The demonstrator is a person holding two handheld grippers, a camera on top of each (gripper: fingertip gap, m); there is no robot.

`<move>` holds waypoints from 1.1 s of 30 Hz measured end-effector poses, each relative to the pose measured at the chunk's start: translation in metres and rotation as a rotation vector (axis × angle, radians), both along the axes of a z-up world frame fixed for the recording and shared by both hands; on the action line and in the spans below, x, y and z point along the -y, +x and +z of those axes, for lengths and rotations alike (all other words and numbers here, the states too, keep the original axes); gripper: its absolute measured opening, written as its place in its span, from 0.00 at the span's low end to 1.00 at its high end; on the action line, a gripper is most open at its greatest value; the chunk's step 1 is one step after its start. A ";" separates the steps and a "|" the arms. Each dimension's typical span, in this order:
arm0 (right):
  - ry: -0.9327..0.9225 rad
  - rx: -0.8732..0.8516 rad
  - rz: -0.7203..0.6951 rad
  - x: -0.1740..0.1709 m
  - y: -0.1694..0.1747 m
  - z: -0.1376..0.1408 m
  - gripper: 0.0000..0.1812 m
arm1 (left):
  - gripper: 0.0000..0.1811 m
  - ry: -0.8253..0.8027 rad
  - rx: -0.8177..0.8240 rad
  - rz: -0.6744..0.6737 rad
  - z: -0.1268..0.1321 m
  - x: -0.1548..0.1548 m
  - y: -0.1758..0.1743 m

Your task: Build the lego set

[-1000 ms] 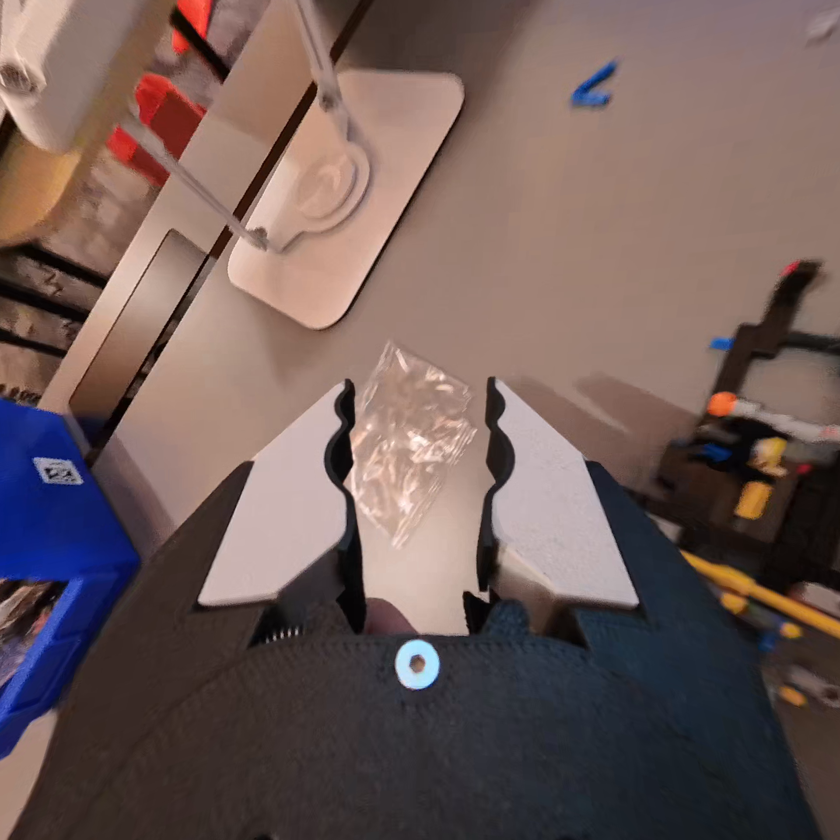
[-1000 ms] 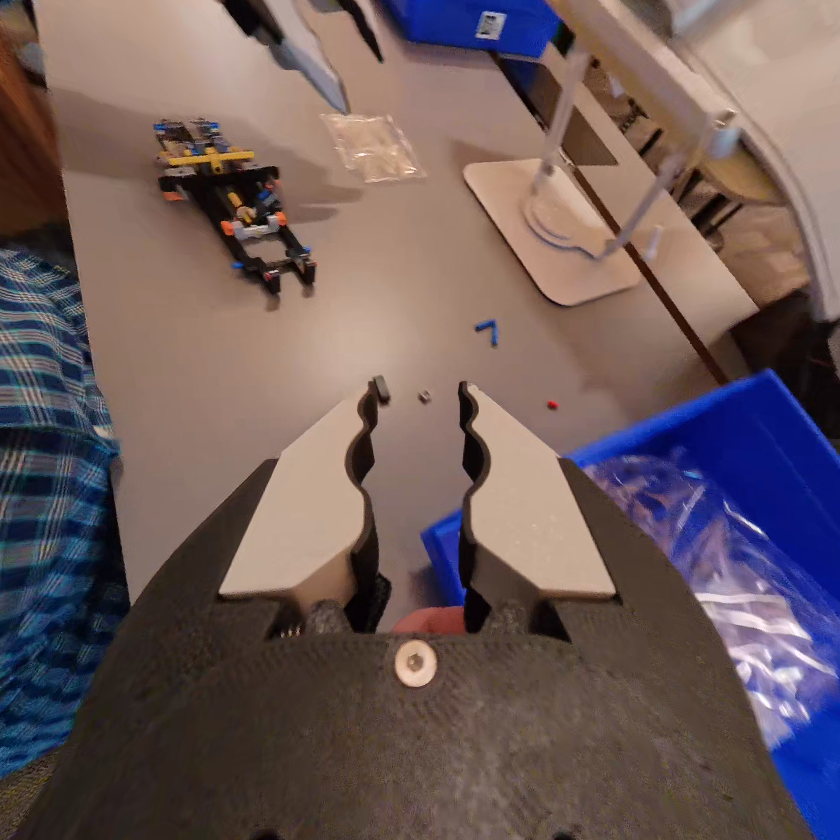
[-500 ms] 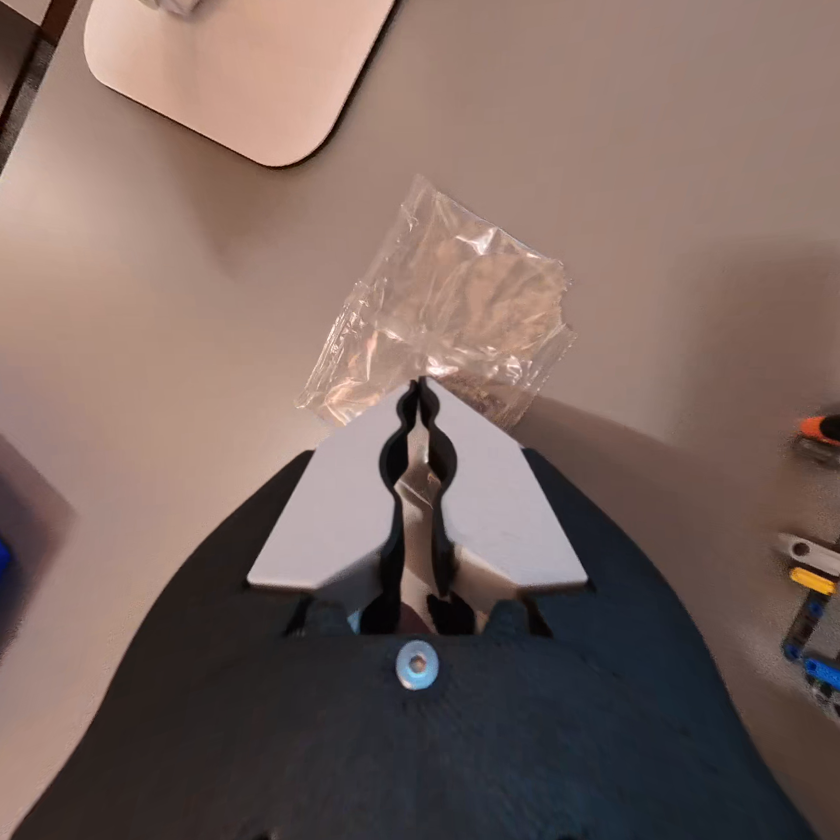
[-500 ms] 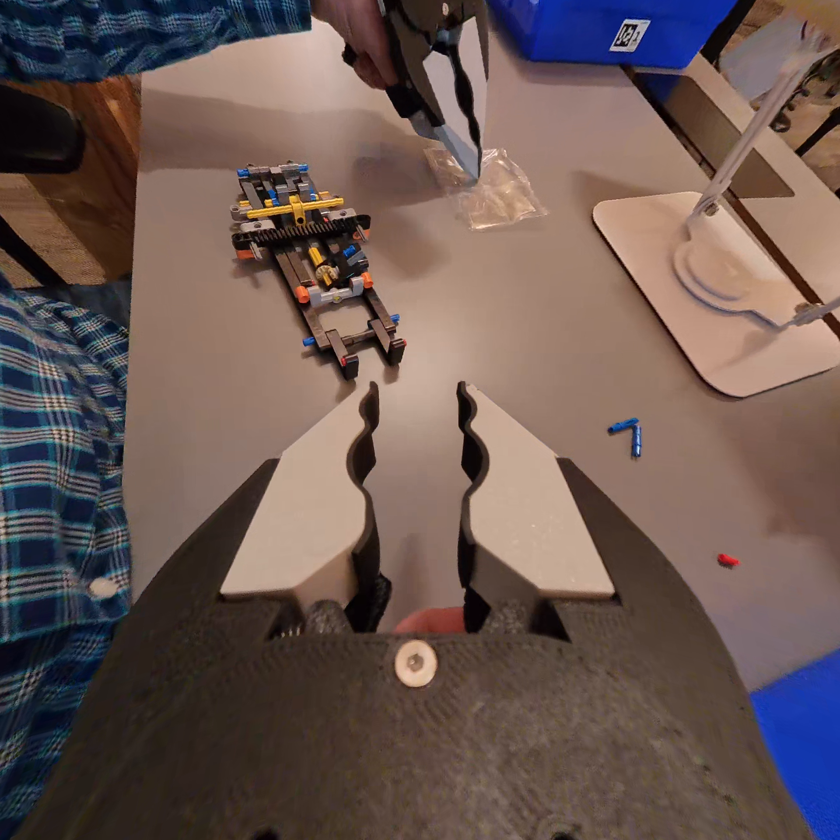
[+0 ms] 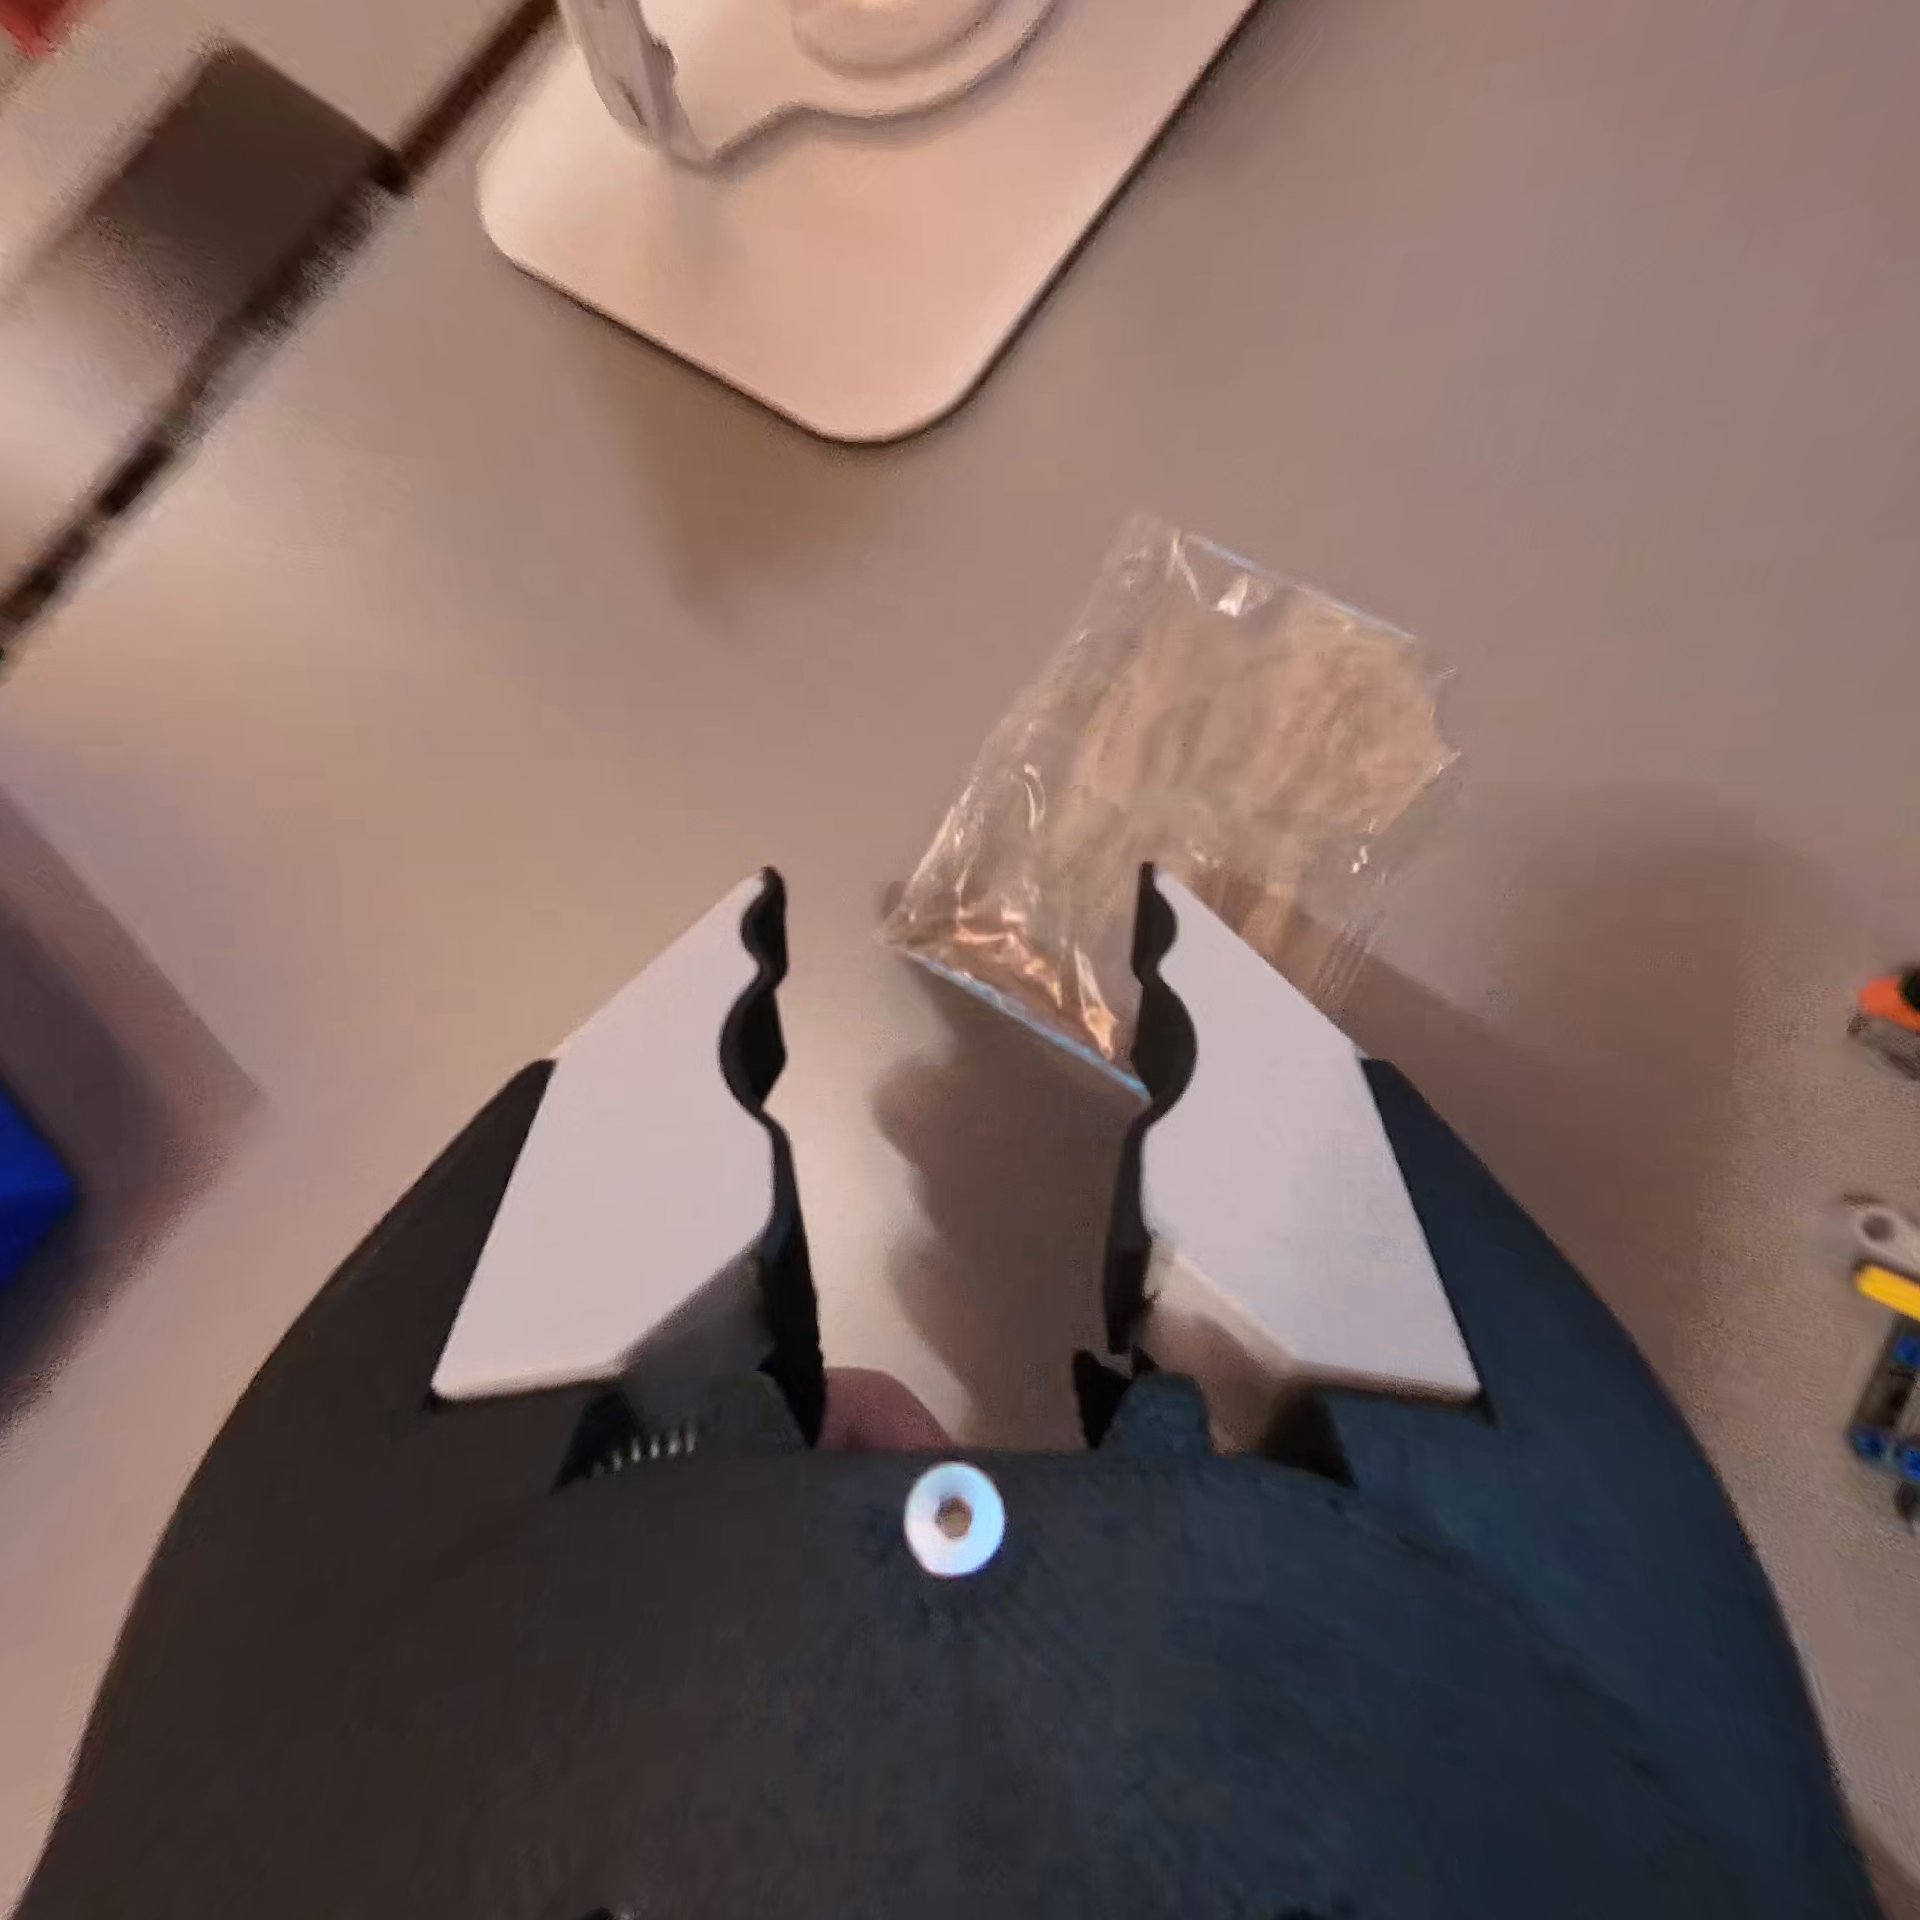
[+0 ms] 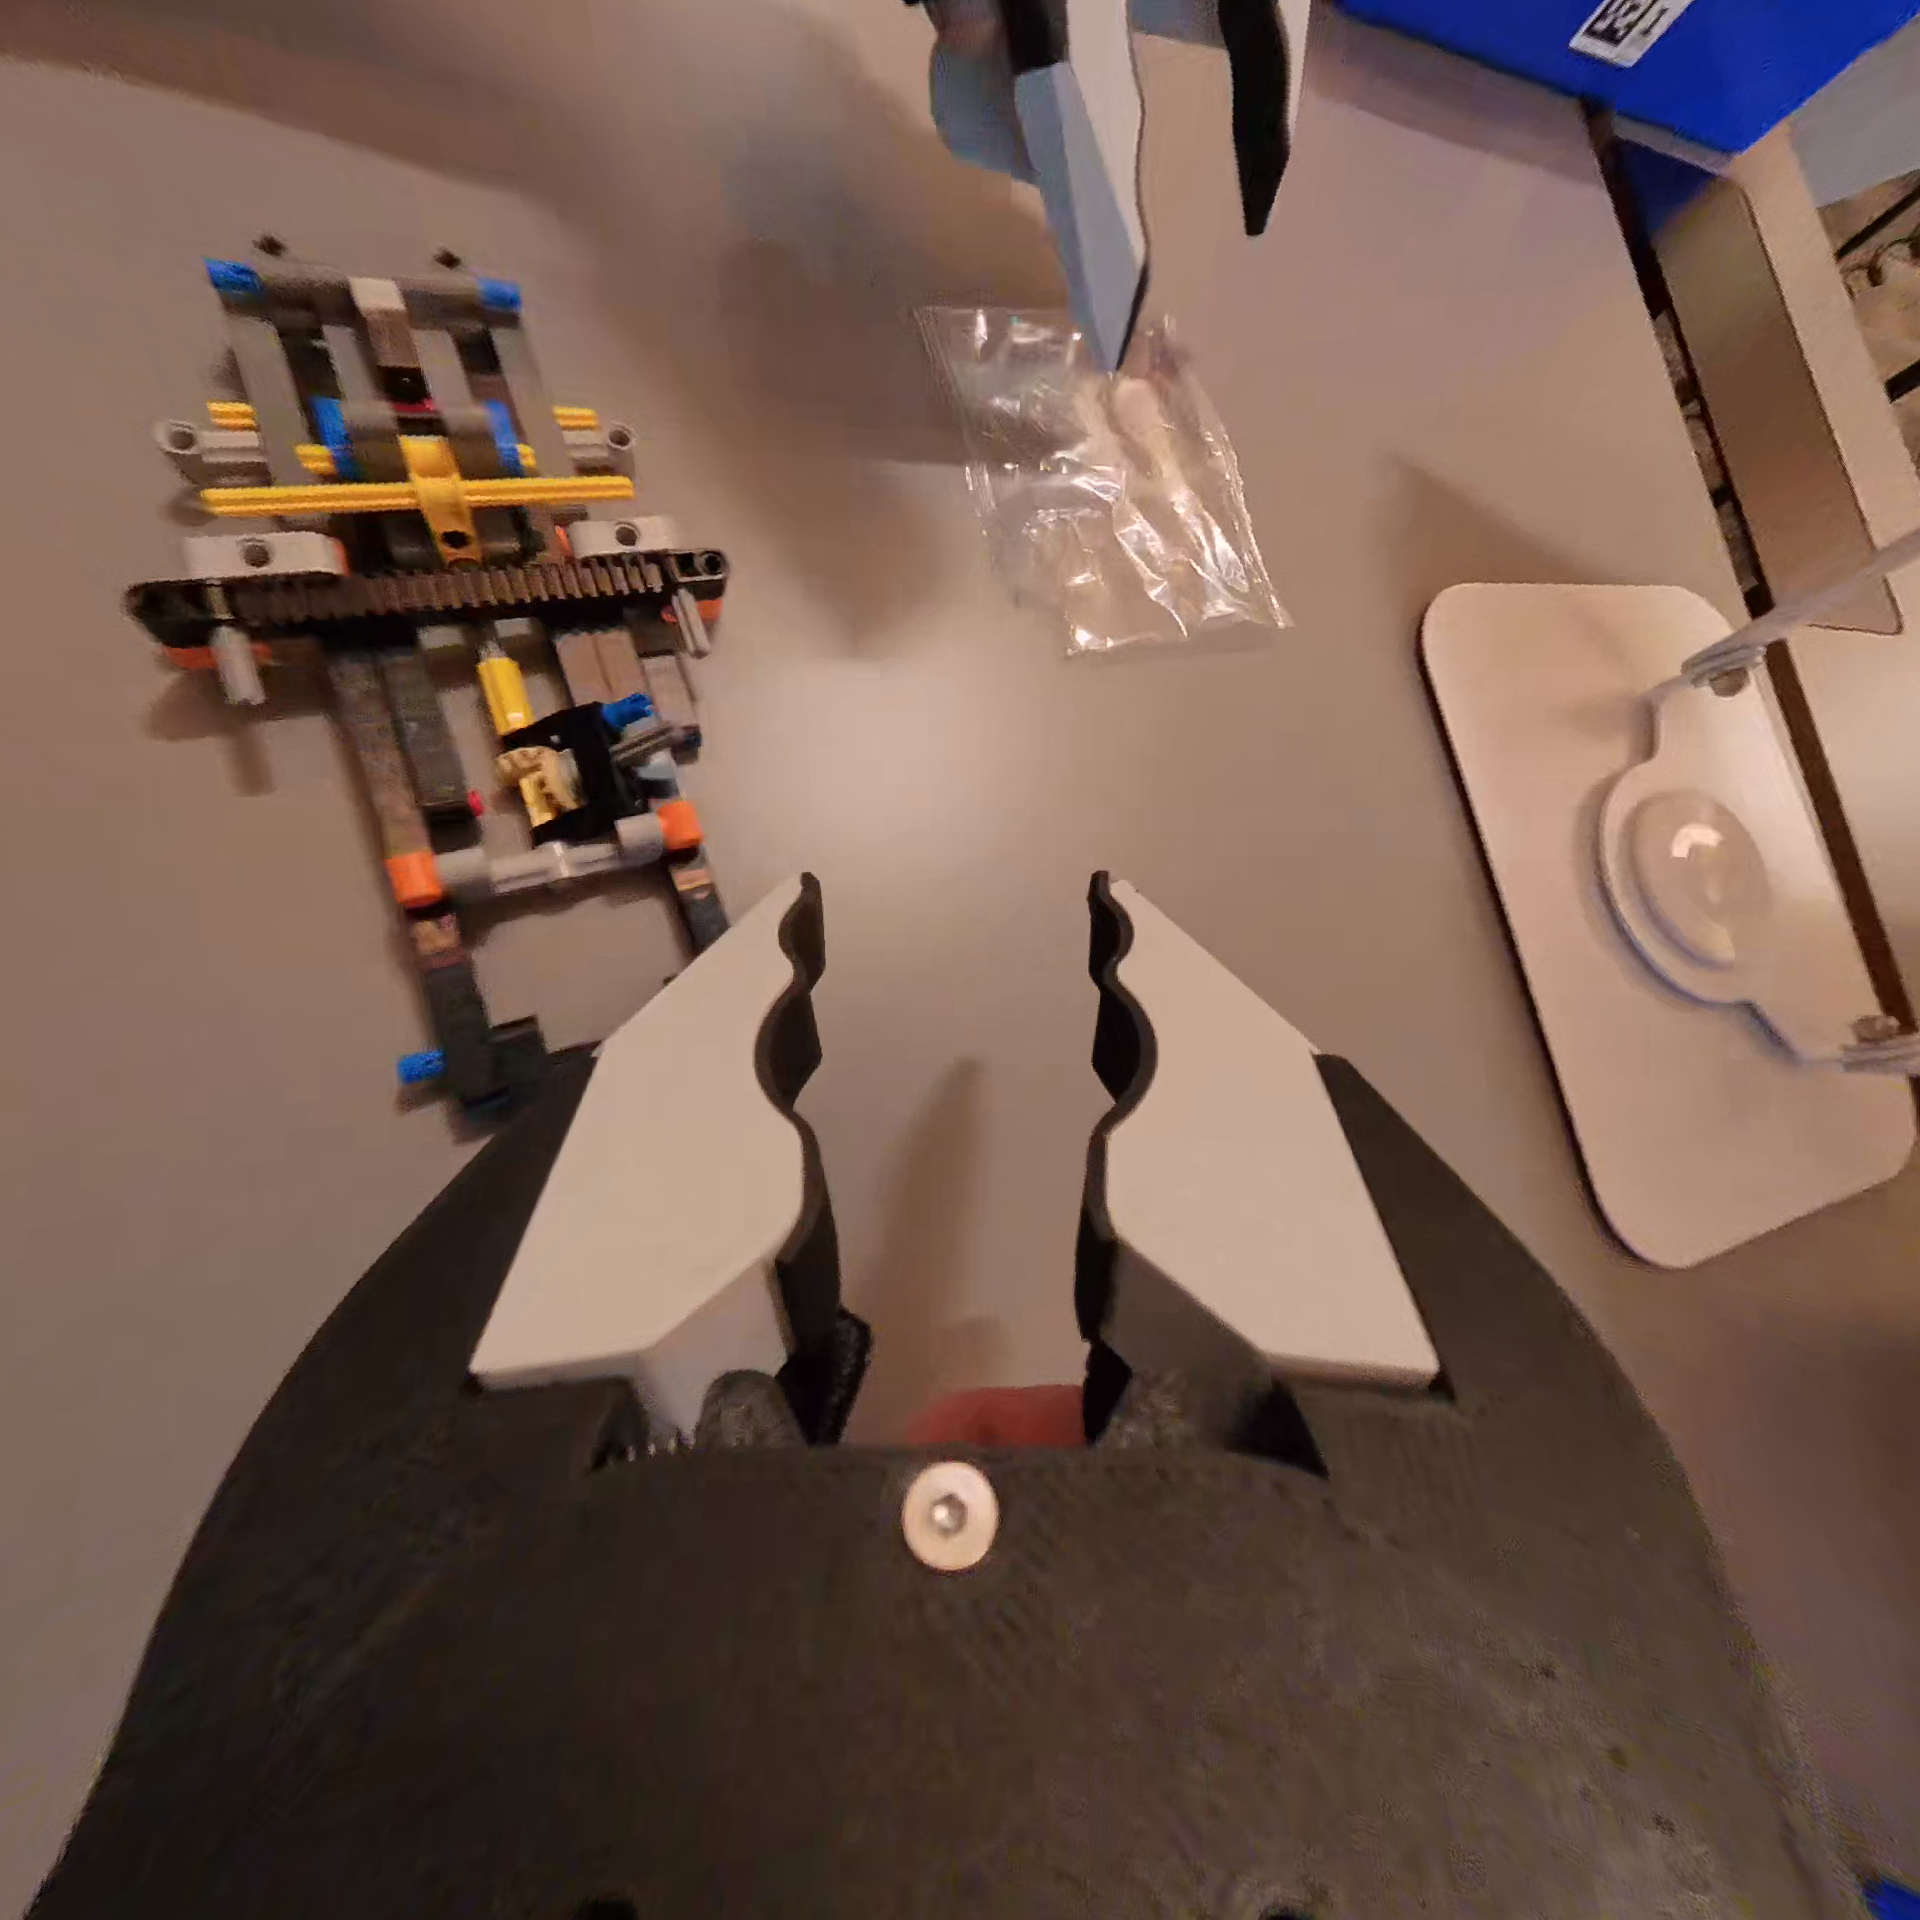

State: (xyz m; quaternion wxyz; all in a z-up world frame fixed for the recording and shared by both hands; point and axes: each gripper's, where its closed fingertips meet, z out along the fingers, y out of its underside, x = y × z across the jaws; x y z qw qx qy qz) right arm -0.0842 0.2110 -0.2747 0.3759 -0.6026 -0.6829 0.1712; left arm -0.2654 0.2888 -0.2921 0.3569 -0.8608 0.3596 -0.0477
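Observation:
A clear plastic bag point(image 5: 1195, 800) with small pale parts lies on the grey table; it also shows in the right wrist view point(image 6: 1112, 488). My left gripper point(image 5: 954, 883) is open, its right finger over the bag's near corner; it shows from outside in the right wrist view point(image 6: 1184, 291), one fingertip on the bag's top edge. The half-built lego chassis point(image 6: 447, 623), black and grey with yellow, orange and blue pieces, lies flat at the left. My right gripper point(image 6: 951, 888) is open and empty, low over bare table just right of the chassis's near end.
A white stand base point(image 6: 1662, 914) with a clear dome sits at the right, also in the left wrist view point(image 5: 852, 208). A blue bin point(image 6: 1621, 62) stands at the far right corner. The chassis edge point(image 5: 1886, 1247) shows at the right border.
My left gripper, shut on the bag's edge half a second ago, has opened and shifted left. My right gripper has moved forward toward the chassis and bag, still open.

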 end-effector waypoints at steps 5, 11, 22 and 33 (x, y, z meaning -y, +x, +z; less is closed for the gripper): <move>0.020 0.001 0.019 0.004 -0.017 0.001 0.26 | 0.25 -0.094 0.064 -0.055 -0.022 -0.002 0.008; -0.009 -0.010 -0.022 -0.001 -0.009 -0.004 0.24 | 0.04 -0.041 0.090 -0.017 -0.022 -0.006 0.012; 0.400 -0.087 0.039 -0.034 -0.023 0.025 0.21 | 0.00 -0.190 0.372 -0.066 0.005 0.029 0.068; 0.720 -0.089 0.046 -0.041 -0.013 0.042 0.00 | 0.00 -0.266 0.593 -0.235 0.036 0.057 0.132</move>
